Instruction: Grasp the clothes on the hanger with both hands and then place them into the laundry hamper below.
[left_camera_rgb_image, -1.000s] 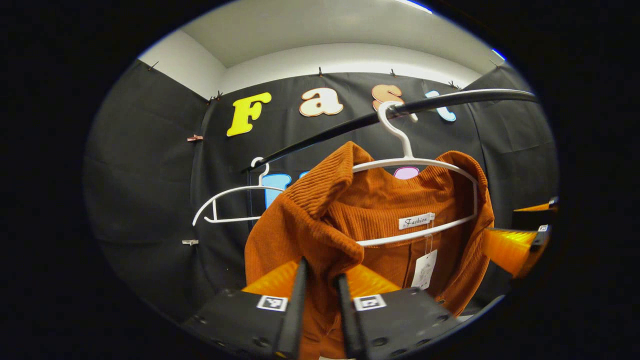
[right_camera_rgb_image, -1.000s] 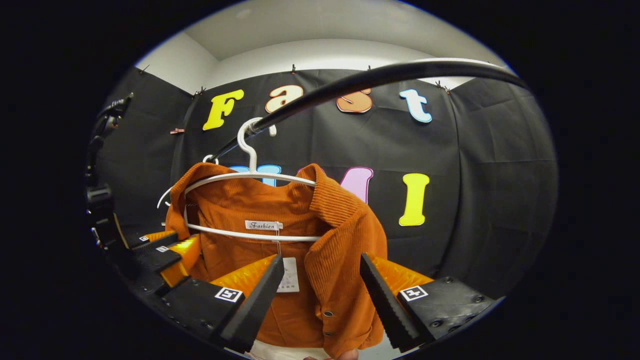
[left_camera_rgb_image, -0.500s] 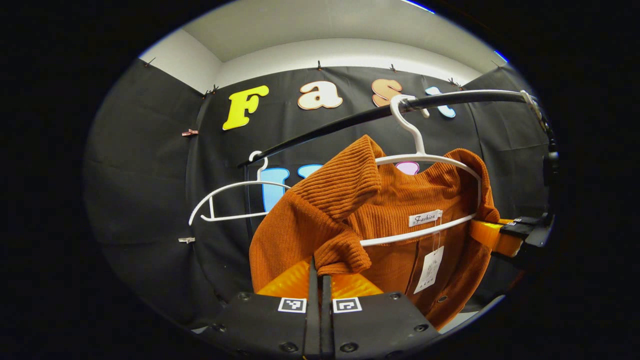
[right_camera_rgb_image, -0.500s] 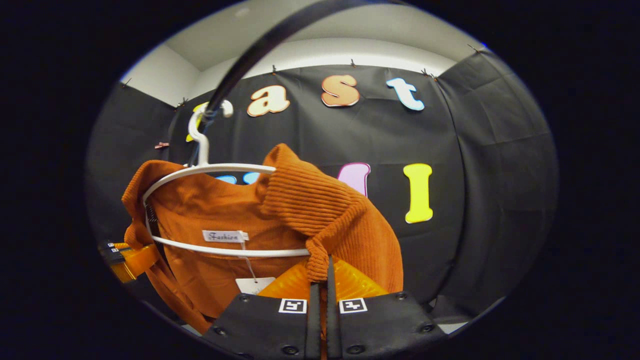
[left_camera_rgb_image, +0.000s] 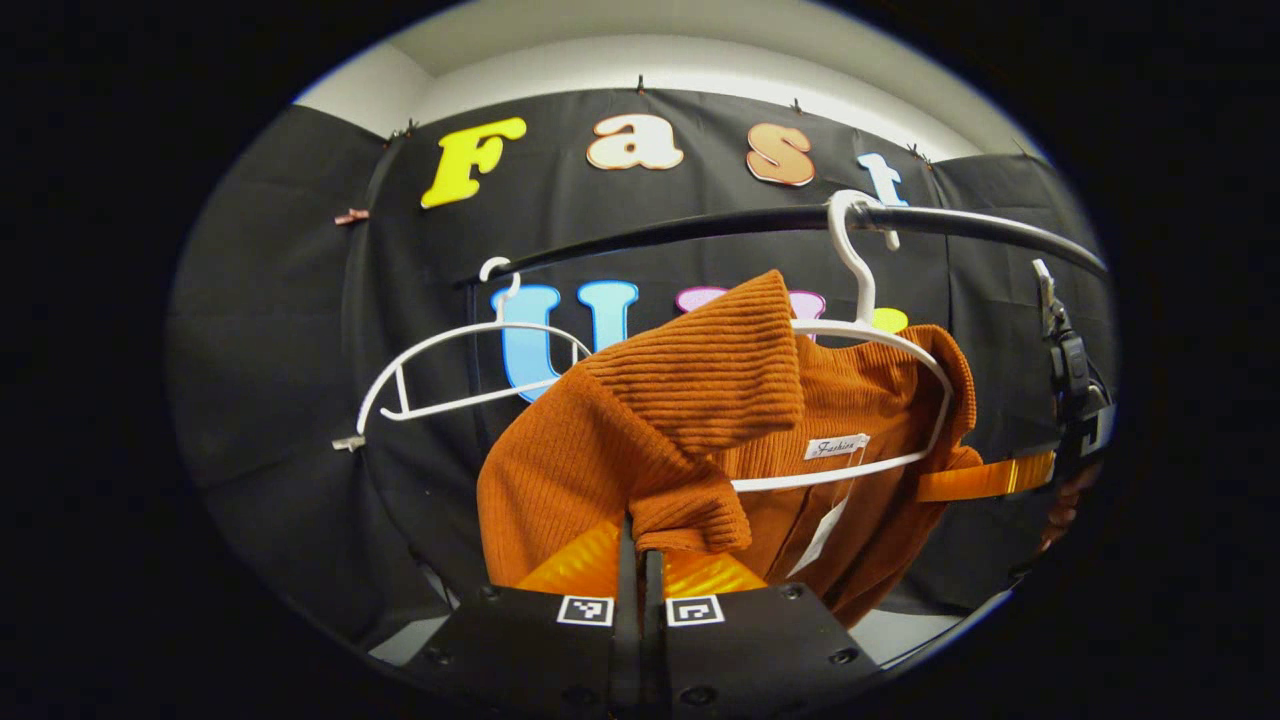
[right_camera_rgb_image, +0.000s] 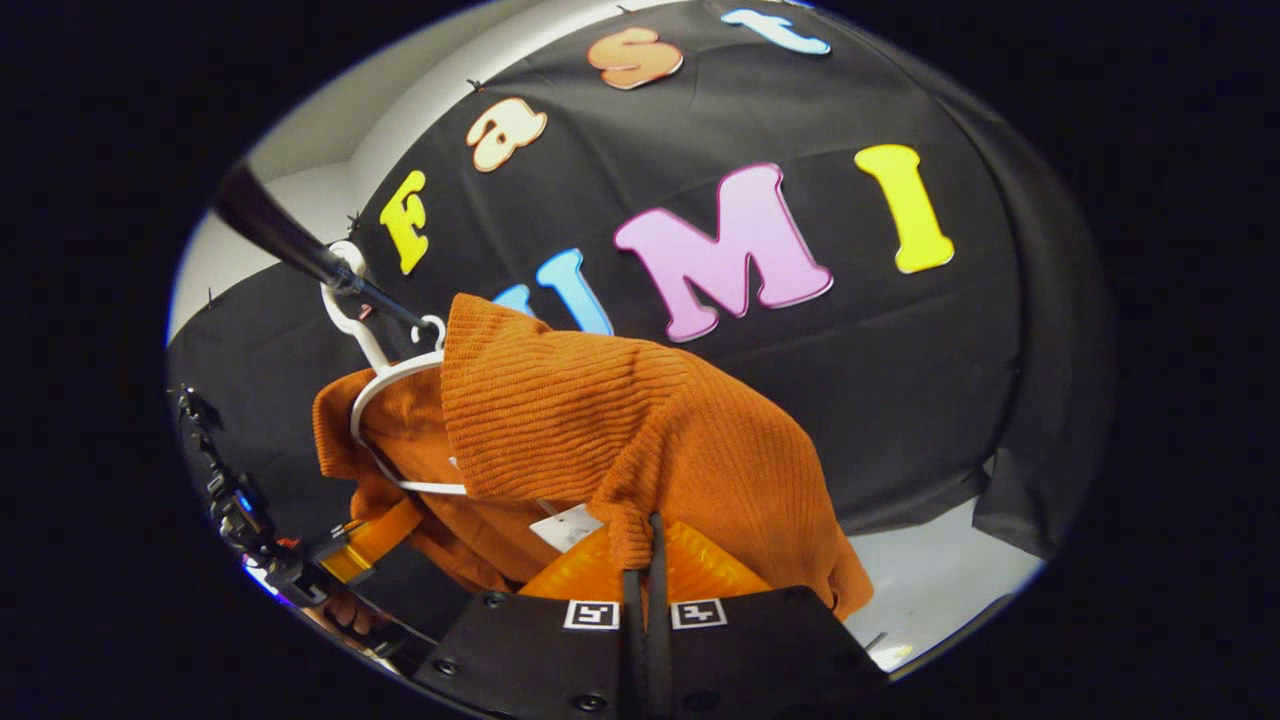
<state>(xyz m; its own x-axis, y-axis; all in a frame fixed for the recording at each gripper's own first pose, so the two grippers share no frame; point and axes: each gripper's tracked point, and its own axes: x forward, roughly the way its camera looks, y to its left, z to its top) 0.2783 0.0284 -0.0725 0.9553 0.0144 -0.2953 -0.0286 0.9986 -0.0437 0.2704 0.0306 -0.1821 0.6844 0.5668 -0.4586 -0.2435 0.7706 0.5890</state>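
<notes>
While the sweater (left_camera_rgb_image: 640, 440) hangs half off its hanger (left_camera_rgb_image: 880, 400) on the rail (left_camera_rgb_image: 700, 228), a fold of knit is clamped between the closed jaws of the left gripper (left_camera_rgb_image: 640, 535). Another fold is pinched likewise by the right gripper (right_camera_rgb_image: 648, 540), just ahead of its jaws. The hem is cut off below both grippers, and the hanger's far arm is hidden by cloth.

Both hand-held grippers, left hand-held gripper (left_camera_rgb_image: 640, 540) and right hand-held gripper (right_camera_rgb_image: 645, 545), clamped tight

Both cams sit right up close to the orange sweater (left_camera_rgb_image: 640, 440), looking up along their own fingers. The left gripper view faces it level from one shoulder; the right gripper view, tilted, from the other (right_camera_rgb_image: 640, 440). They share the sweater, its hanger (left_camera_rgb_image: 880, 340) and the rail (left_camera_rgb_image: 700, 228).
</notes>
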